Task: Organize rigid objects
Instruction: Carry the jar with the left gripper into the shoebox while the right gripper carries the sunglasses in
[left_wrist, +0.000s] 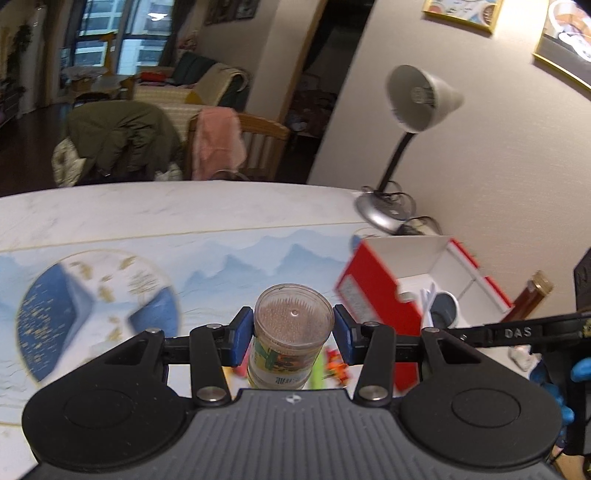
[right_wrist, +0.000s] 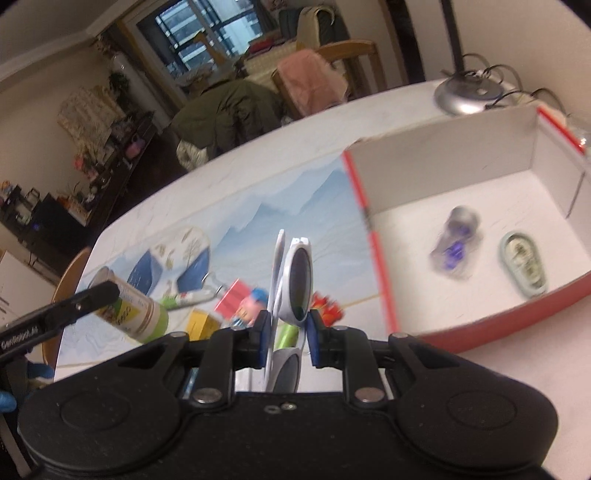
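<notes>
Left gripper (left_wrist: 294, 330) is partly open, its blue pads (left_wrist: 243, 328) pressed on either side of a clear round plastic jar of toothpicks w/ a printed label (left_wrist: 291, 332) — jar is upright between the jaws, lifted above the pale table mat w/ blue mountain print (left_wrist: 221, 258). Beyond the jaws to the right sits a red cardboard box w/ white inside (left_wrist: 373, 295).

Right gripper (right_wrist: 287, 334) is nearly closed, pinching a folded pair of white-framed sunglasses w/ dark lenses (right_wrist: 297, 277) — they stand on edge, sticking up past the jaw tips. Right of the jaws the box holds a blurred silver-and-purple item (right_wrist: 456, 240) and a small pale-green oval tin (right_wrist: 524, 264). Left of and below the jaws, small colourful toys (right_wrist: 247, 304) lie on the mat.
</notes>
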